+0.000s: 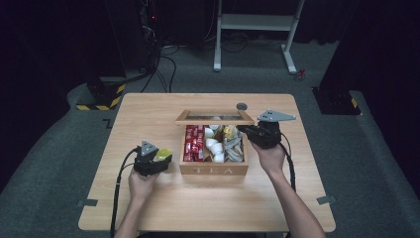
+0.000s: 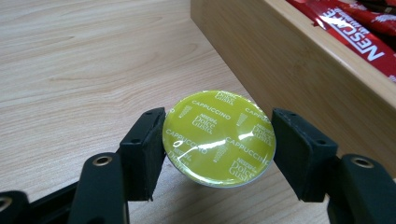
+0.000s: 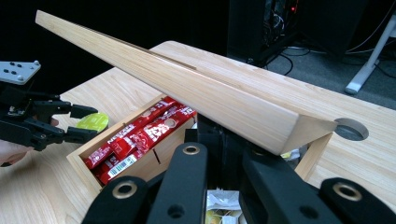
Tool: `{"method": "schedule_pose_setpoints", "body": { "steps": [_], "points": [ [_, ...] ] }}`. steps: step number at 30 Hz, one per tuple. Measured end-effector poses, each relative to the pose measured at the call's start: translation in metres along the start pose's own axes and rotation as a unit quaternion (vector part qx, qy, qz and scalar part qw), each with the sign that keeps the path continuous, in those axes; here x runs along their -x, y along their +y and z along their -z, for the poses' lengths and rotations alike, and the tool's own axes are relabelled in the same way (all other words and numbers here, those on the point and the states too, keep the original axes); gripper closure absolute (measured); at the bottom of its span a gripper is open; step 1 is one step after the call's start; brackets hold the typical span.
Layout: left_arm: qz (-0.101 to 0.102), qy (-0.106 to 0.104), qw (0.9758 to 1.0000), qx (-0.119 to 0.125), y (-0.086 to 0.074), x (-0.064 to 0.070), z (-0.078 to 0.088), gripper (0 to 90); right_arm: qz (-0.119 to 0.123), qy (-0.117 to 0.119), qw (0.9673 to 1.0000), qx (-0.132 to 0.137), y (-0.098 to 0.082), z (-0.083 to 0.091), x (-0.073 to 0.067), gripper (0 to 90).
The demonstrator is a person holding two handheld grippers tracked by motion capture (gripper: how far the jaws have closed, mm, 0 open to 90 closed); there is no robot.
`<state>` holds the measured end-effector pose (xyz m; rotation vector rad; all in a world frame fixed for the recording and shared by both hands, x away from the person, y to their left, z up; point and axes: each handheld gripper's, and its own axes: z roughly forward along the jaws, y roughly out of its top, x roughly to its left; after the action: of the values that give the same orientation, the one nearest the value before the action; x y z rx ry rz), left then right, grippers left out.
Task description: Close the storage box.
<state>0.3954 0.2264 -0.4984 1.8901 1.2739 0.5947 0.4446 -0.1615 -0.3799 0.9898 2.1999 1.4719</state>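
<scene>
A yellow-green Cappuccino capsule (image 2: 218, 137) sits foil side up between the pads of my left gripper (image 2: 219, 122), which is shut on it just above the table, left of the wooden tea box (image 1: 214, 170). From the high view the capsule (image 1: 162, 153) and left gripper (image 1: 163, 157) are close to the box's front left corner. My right gripper (image 1: 242, 129) is shut on the edge of the box's hinged lid (image 3: 196, 93) and holds it raised at the right side. Red Nescafe sticks (image 1: 194, 143) fill the left compartment.
White capsules (image 1: 213, 144) and tea bags (image 1: 233, 146) lie in the box's other compartments. A round cable hole (image 1: 241, 106) is behind the box in the wooden table (image 1: 148, 114). A white desk frame (image 1: 257, 29) and cables stand on the floor beyond.
</scene>
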Motion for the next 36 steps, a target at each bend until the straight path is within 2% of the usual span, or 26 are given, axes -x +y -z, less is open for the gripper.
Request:
{"method": "schedule_pose_setpoints", "body": {
  "steps": [4, 6, 11, 15, 21, 29, 36],
  "points": [
    [0.001, -0.003, 1.0, -0.006, -0.001, -0.001, -0.002, 37.4, 0.0, -0.001, 1.0, -0.002, 0.0, 0.0, 0.0, 89.7],
    [0.011, -0.013, 0.9998, -0.011, -0.001, -0.002, -0.003, 35.0, -0.001, 0.0, 1.0, -0.001, 0.0, 0.0, 0.0, 89.7],
    [0.009, -0.011, 0.9998, -0.01, -0.001, -0.003, -0.002, 31.5, 0.0, -0.001, 1.0, -0.002, 0.0, 0.0, 0.0, 89.7],
    [0.01, -0.009, 0.9999, -0.003, -0.001, -0.003, 0.002, 30.2, 0.0, 0.0, 1.0, -0.001, 0.0, 0.0, 0.0, 89.7],
    [0.026, -0.014, 0.9994, 0.016, -0.001, -0.008, 0.014, 31.7, 0.001, -0.001, 1.0, -0.002, 0.0, 0.0, 0.0, 89.7],
    [0.038, -0.003, 0.9986, 0.036, -0.004, -0.022, 0.034, 33.0, 0.001, -0.001, 1.0, -0.003, -0.001, 0.0, 0.0, 89.6],
    [0.051, 0.012, 0.9979, 0.039, -0.013, -0.033, 0.042, 33.6, 0.0, 0.0, 1.0, -0.004, -0.002, 0.001, -0.001, 89.6]
  ]
}}
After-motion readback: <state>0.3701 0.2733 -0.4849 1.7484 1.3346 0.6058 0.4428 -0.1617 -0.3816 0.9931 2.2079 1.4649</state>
